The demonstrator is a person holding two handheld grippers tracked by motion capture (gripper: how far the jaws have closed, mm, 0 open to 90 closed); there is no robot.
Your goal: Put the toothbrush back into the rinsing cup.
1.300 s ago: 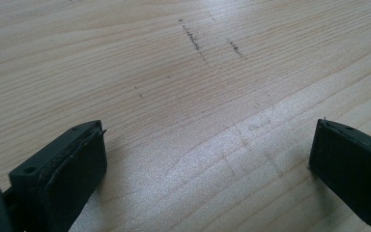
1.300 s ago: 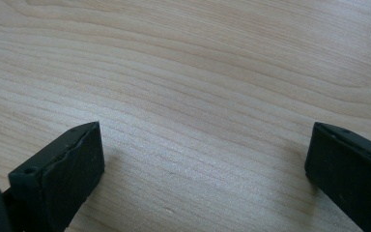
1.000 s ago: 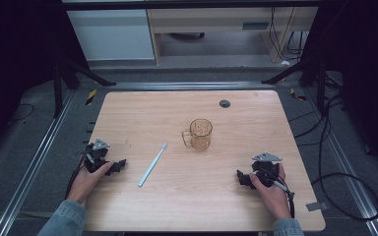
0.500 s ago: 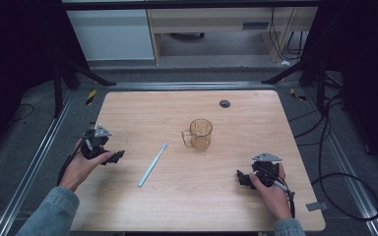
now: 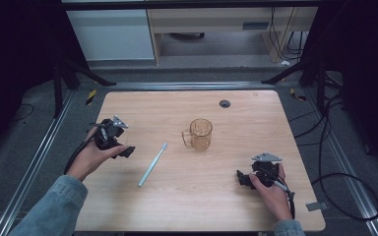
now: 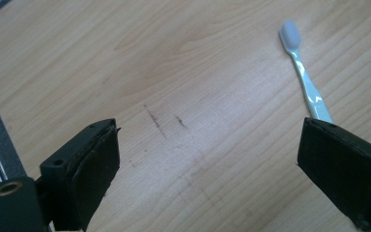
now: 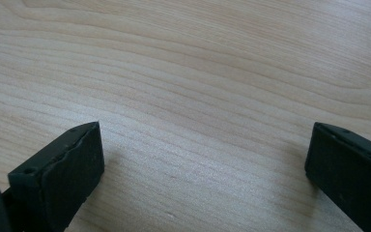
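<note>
A pale blue toothbrush [image 5: 152, 164] lies flat on the wooden table [image 5: 256, 113], bristle end pointing away from the person. A clear amber mug [image 5: 200, 133] stands upright near the middle, handle to the left. My left gripper [image 5: 126, 151] hovers just left of the toothbrush, raised off the table, jaws wide open and empty. In the left gripper view the toothbrush [image 6: 303, 77] runs up from behind the right jaw. My right gripper [image 5: 241, 178] rests low at the table's right front, open, with bare wood [image 7: 198, 111] between its jaws.
A small dark round grommet [image 5: 225, 103] sits in the table near its far edge. Metal rails [image 5: 34, 162] and cables [image 5: 334, 162] run along both sides. White cabinets [image 5: 113, 34] stand beyond the far edge.
My left gripper has lifted off the table's left edge and moved up and away from the person, toward the toothbrush. The right gripper, mug and toothbrush have stayed still.
</note>
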